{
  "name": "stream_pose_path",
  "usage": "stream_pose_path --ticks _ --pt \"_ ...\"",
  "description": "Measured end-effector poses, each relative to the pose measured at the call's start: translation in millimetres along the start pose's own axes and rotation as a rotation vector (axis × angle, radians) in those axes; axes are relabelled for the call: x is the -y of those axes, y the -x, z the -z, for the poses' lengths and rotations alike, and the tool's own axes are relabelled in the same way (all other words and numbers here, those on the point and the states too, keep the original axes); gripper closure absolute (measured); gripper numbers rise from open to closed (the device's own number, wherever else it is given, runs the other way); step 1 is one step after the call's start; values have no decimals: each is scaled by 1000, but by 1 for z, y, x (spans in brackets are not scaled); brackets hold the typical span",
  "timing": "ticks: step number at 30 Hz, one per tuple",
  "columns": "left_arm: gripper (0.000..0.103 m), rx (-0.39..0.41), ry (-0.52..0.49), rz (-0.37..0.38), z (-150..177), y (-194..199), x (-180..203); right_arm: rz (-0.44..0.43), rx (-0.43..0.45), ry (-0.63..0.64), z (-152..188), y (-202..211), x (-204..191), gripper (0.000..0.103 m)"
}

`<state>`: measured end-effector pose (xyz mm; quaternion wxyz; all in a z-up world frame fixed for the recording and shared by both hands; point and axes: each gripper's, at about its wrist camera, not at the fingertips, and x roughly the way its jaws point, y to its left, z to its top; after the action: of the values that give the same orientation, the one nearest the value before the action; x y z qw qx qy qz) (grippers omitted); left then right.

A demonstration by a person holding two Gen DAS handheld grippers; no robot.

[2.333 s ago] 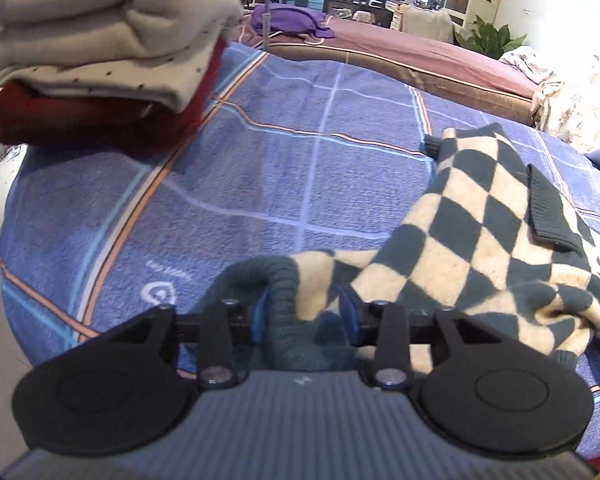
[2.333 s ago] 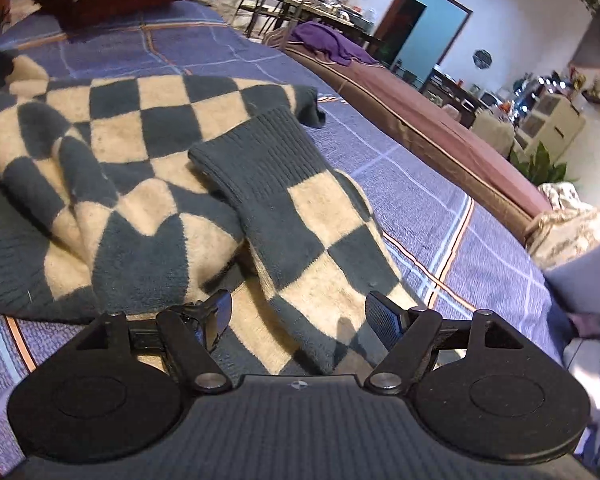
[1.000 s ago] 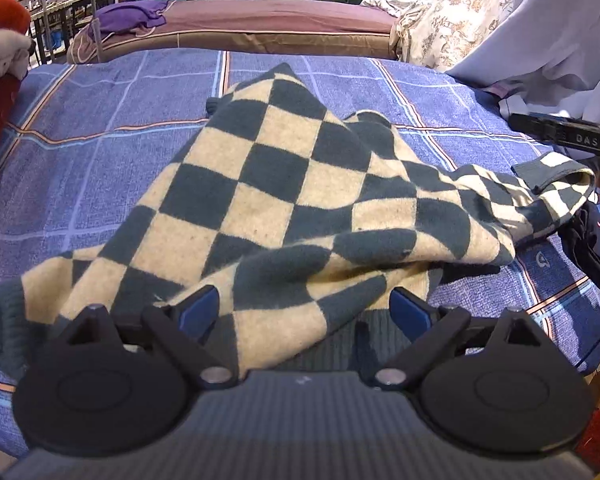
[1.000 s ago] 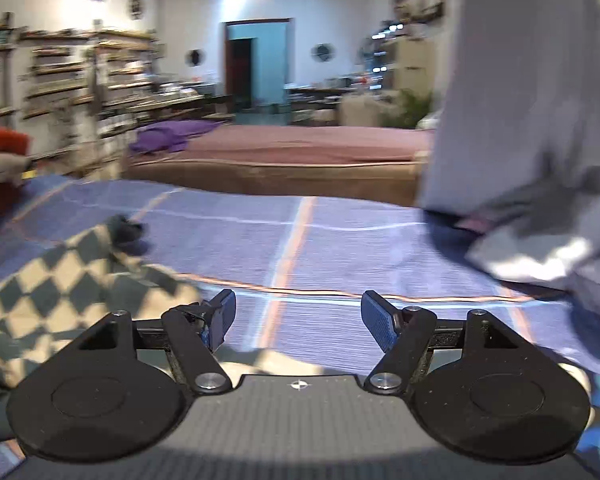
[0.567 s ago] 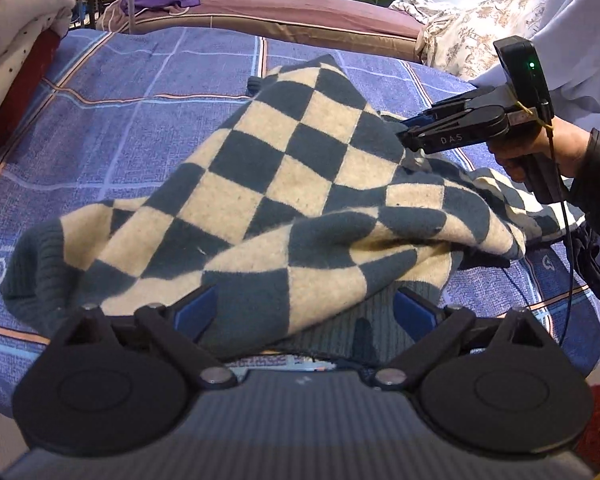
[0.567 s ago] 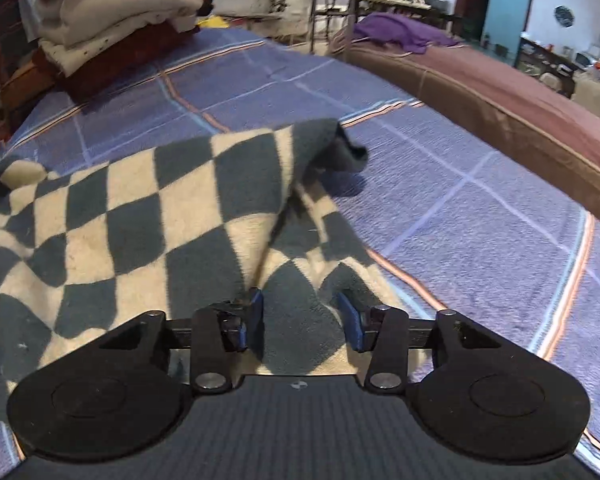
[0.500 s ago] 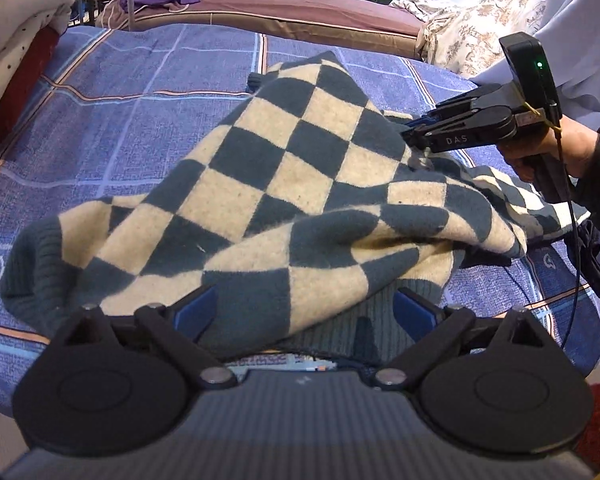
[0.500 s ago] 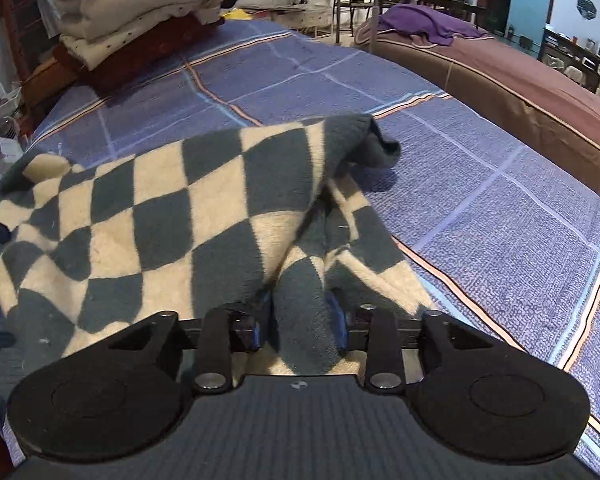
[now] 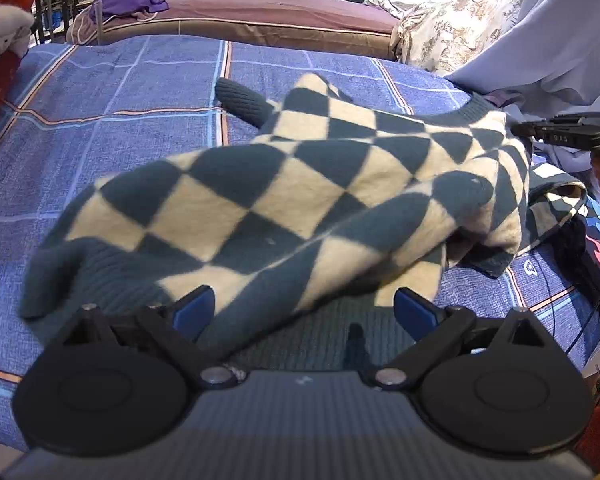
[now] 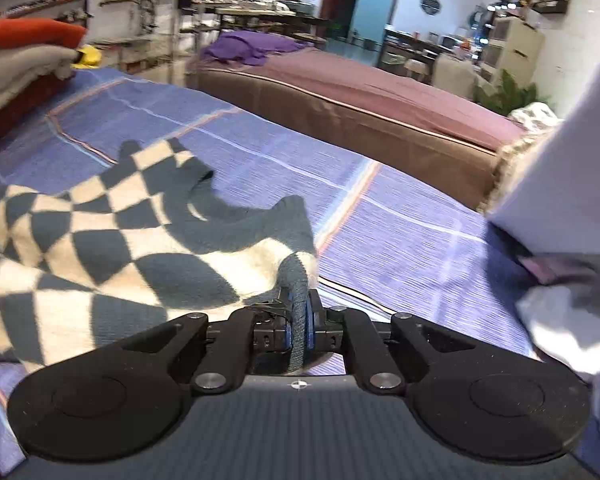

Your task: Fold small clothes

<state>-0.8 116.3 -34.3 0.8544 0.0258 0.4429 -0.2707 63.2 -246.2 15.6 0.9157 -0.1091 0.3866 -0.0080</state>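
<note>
Right gripper point(image 10: 298, 326) first: its jaws are pressed hard together on a dark teal ribbed edge of the checked sweater point(image 10: 112, 248), low in the centre of the right wrist view. A roll of that knit stands squeezed between the blue pads, and the rest of the garment trails off to the left of the frame across the blue striped bedspread point(image 10: 400, 240).

Over in the left wrist view, the same sweater point(image 9: 300, 200) fills the middle of the frame, a big spread of cream and teal diamonds draped over the bedspread point(image 9: 100, 128), with one ribbed cuff poking out at the upper centre. At the far right edge the right gripper point(image 9: 518, 129) shows as a slim black bar, its tip right at the sweater's corner, which is drawn up towards it.

The left gripper point(image 9: 305, 309) sits at the bottom of its own frame with its jaws spread wide. The blue pads stand well apart, and the sweater's ribbed hem lies between them, but neither pad presses on the cloth.

In the upper left of the right wrist view, a stack of folded clothes point(image 10: 16, 64) rests on the bedspread, an orange-red piece on top. Across the upper centre runs a second bed point(image 10: 380, 100) in maroon, with a purple cloth point(image 10: 248, 50) heaped on its far end.
</note>
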Motion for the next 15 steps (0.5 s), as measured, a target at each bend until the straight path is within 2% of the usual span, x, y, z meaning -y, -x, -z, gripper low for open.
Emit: stream_pose_path --ticks 2,5,7,9,10,12,15 --pt "5 3 2 20 -6 -1 3 74 -60 -71 17 -10 20 96" --pt "5 20 -2 58 -19 3 4 131 -143 -65 42 -30 25 96" --pt "5 60 -39 39 -35 8 4 128 -172 -56 56 -37 16 96" --pt "5 123 -77 -15 -57 13 -1 137 -170 -51 65 -39 1 95" --pt "2 152 -79 -30 -69 11 -6 142 -165 -49 68 -40 -6 95" --pt "0 182 -24 -49 -97 -3 -23 174 -152 -30 70 -43 -17 94" --pt "0 174 131 22 -138 -38 -47 203 -143 -20 67 -44 -29 92"
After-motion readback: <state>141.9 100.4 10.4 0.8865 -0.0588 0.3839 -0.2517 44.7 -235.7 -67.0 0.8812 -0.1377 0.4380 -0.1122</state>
